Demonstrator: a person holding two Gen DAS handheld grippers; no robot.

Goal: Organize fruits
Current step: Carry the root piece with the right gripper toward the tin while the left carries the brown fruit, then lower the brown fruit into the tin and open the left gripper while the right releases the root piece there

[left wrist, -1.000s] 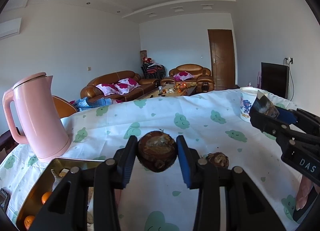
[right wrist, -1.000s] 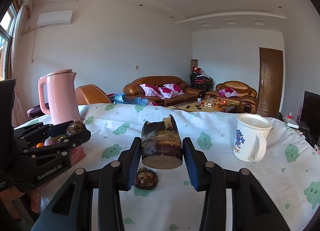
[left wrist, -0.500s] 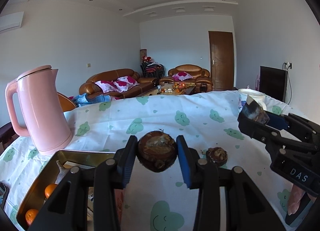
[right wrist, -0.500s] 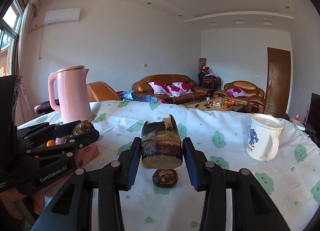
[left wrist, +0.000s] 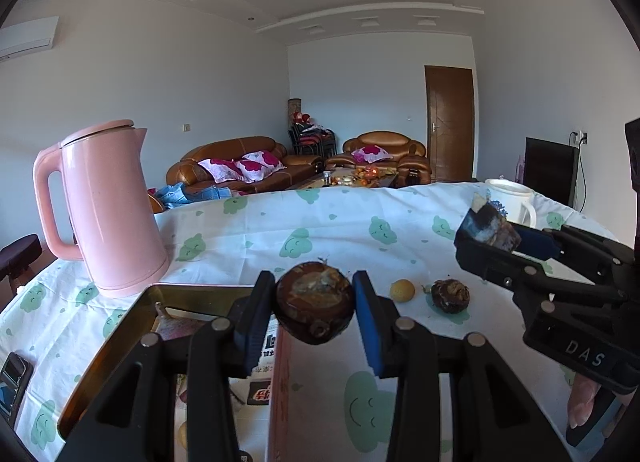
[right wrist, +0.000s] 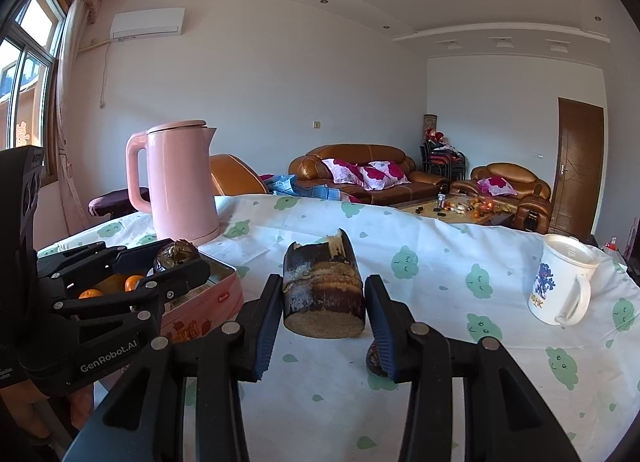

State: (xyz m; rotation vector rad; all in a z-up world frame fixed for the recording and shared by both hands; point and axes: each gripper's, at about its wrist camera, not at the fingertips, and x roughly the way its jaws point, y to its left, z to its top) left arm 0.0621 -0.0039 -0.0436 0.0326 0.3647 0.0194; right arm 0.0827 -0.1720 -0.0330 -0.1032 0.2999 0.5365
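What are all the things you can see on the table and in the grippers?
Kettle: one, pink, back left of the table, behind the tin.
Tin: one, pink outside, gold inside, left side.
Oranges: at least three, orange, inside the tin.
Mug: one, white with blue picture, right side.
Small yellow fruit: one, on the cloth.
Brown round fruit: one, loose on the cloth beside it.
Tablecloth: one, white with green clouds.
Left gripper: black, holding a round brown fruit.
Right gripper: black, holding a dark cut stalk.

White walls, brown leather sofas (right wrist: 356, 172), wooden door (left wrist: 450, 122), sunlit window (right wrist: 24, 78).
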